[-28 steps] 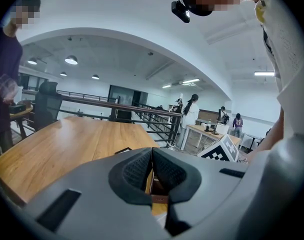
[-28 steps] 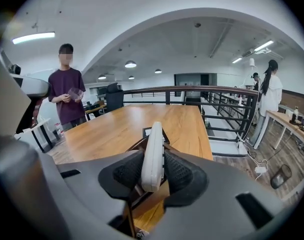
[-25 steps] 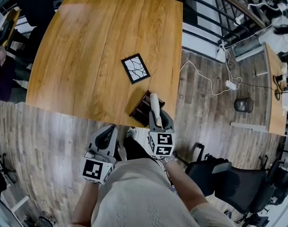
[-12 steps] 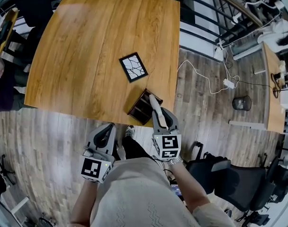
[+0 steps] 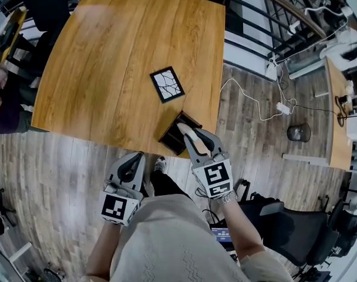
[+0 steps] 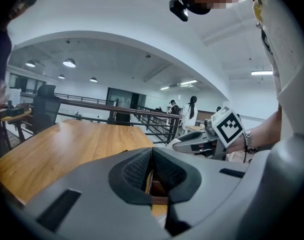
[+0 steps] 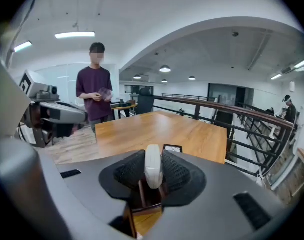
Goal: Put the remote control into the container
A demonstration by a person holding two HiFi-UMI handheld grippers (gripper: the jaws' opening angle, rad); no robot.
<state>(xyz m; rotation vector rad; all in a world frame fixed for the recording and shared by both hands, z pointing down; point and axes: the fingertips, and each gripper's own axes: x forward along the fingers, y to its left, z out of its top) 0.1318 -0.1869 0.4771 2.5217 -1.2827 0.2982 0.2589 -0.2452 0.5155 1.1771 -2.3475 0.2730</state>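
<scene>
Head view: my right gripper (image 5: 193, 137) is clamped on the white remote control (image 5: 188, 135), its jaws having just closed a little tighter on it. It holds the remote over the dark container (image 5: 174, 135) at the near edge of the wooden bench (image 5: 120, 57). A black-framed tile (image 5: 167, 84) lies just beyond the container. My left gripper (image 5: 131, 164) hangs off the bench, over the plank floor (image 5: 61, 157).

Left gripper view: my jaws are pressed together with nothing between them, and the right gripper shows to the right beyond them.

Right gripper view: the remote control stands on end between my pads (image 7: 175, 173), which press on both its sides. The container's open compartments sit directly beneath it, and the tile lies farther out on the bench. A person (image 7: 95, 91) in a dark shirt stands beyond the bench, at left.
</scene>
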